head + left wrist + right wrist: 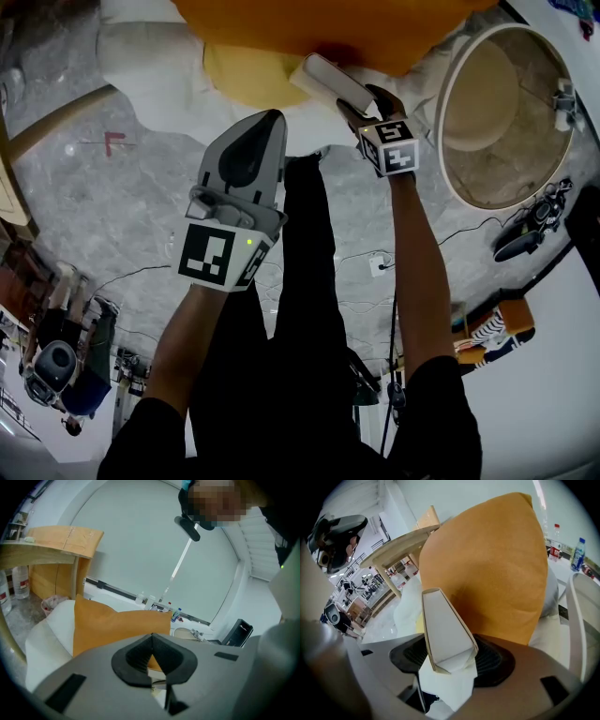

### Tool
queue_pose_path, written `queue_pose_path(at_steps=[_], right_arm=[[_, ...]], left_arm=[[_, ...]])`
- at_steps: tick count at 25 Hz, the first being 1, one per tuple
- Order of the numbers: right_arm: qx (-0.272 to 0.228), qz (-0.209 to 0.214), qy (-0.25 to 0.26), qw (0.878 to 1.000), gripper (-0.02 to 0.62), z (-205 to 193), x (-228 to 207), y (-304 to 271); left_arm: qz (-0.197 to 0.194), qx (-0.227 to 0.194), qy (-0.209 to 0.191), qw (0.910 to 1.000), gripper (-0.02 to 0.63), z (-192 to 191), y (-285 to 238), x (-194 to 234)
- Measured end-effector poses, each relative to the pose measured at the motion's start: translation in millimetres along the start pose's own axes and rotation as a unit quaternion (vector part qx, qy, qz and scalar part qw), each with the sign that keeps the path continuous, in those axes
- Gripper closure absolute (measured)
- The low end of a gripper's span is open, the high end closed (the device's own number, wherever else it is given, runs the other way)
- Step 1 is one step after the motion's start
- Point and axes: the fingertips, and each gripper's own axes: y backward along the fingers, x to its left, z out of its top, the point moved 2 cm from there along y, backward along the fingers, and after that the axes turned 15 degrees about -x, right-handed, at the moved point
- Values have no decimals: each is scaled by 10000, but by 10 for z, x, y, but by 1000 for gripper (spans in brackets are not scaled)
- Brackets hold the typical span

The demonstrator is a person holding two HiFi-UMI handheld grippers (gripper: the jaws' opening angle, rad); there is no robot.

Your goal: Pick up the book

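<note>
We carry a grey left claw [273, 116] and right claw [356, 101] with black ribbed pads [494, 660]. Behind each claw sits a black-and-white marker cube [223, 258]. Further back, we wear black short sleeves [439, 398] and black trousers [305, 309].

Light: bright and even, ceiling strip [180, 560] glaring.
Edges: fisheye bend, dark corners.
Blur: book [446, 630] slightly soft.

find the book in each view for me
Head view: the book is at top centre, at the tip of the right gripper.
Left gripper view: no book can be made out.
Right gripper view: the book is at centre, standing between the jaws.
Shared landmark: the orange cushion shows in all three views.
</note>
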Motion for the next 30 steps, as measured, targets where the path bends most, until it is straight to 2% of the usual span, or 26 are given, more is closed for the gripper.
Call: queue_pose_path(at_steps=[20,30], right_arm=[[-93,-799,-571,9951,322,2,265,201],[-134,-1192,-848,9892,330,164,626,577]], left_arm=[[23,-133,-60,9999,598,163,367,131],[30,-286,-162,9995,598,578,686,64]])
